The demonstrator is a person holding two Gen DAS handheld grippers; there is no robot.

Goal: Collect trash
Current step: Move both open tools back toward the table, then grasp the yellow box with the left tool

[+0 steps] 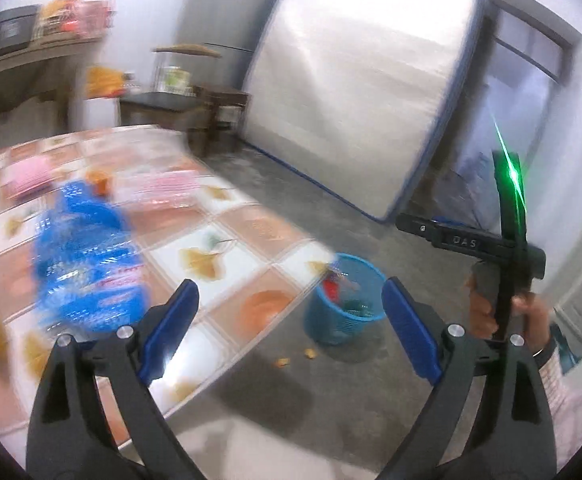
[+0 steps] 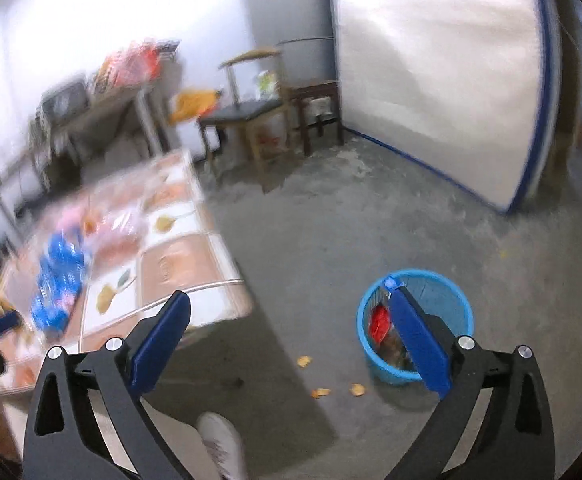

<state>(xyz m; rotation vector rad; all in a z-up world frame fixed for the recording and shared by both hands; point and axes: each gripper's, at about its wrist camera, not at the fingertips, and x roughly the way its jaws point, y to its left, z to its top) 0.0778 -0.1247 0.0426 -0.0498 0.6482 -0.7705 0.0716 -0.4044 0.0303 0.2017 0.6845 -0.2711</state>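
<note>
A blue trash bin stands on the floor by the table's corner, with red and other scraps inside; it also shows in the right wrist view. My left gripper is open and empty above the table's edge. My right gripper is open and empty over the floor, left of the bin. A blurred blue wrapper lies on the table, also in the right wrist view. Pink packets lie farther back. Small orange scraps lie on the floor near the bin.
The table has a tiled orange and white cloth. A mattress leans on the wall. A chair and stool stand at the back. A white shoe is below my right gripper. The right-hand tool shows at right.
</note>
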